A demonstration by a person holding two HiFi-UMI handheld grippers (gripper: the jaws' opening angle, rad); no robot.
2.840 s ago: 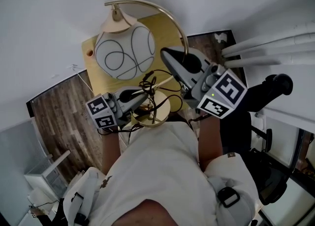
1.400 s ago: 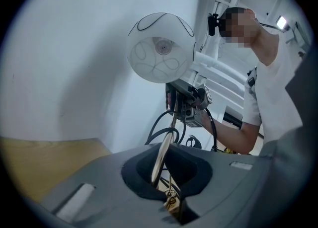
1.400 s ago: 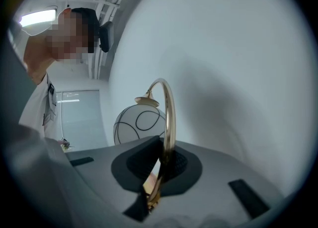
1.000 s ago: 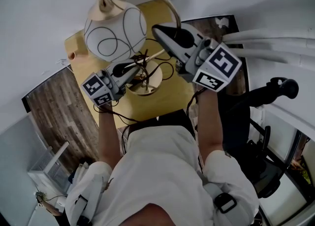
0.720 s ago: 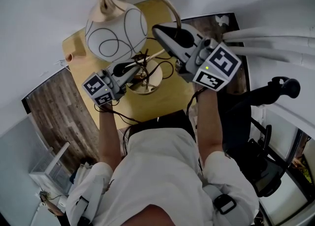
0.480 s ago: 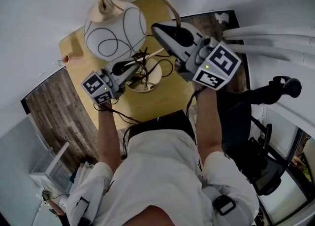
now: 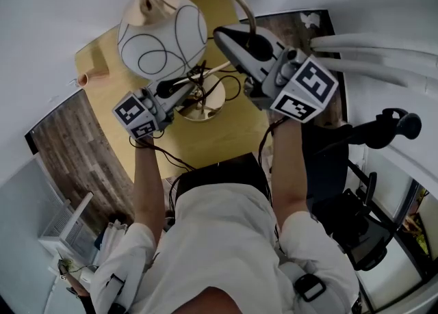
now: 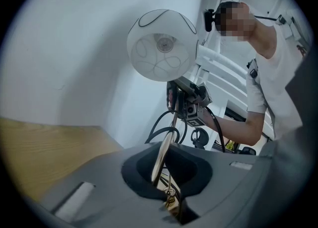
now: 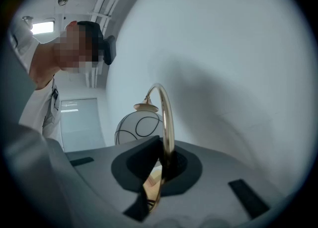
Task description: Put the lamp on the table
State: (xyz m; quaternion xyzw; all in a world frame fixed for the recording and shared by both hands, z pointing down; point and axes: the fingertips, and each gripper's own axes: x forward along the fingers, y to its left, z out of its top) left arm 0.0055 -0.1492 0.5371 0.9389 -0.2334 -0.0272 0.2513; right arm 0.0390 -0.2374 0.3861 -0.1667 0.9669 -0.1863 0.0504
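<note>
The lamp has a white globe shade (image 7: 162,35) with black line loops, an arched brass stem (image 7: 236,5) and a round brass base (image 7: 198,104) tangled in black cord. The base is over the light wooden table (image 7: 226,138); whether it rests there I cannot tell. My left gripper (image 7: 166,89) is shut on the thin lower stem (image 8: 164,152) just above the base. My right gripper (image 7: 236,34) is shut higher up on the arched stem (image 9: 166,117). The right gripper view shows the shade (image 9: 138,126) behind the jaws. In the left gripper view the shade (image 8: 161,45) hangs above.
The table stands against a white wall, with a small tan object (image 7: 83,79) at its far left corner. Dark wood floor (image 7: 61,162) lies to the left. A black chair (image 7: 359,196) and white rails (image 7: 383,49) are at the right.
Since the earliest frame the lamp, held by both grippers, has moved from the table's near edge farther in over the tabletop. Over the last second it has shifted only slightly.
</note>
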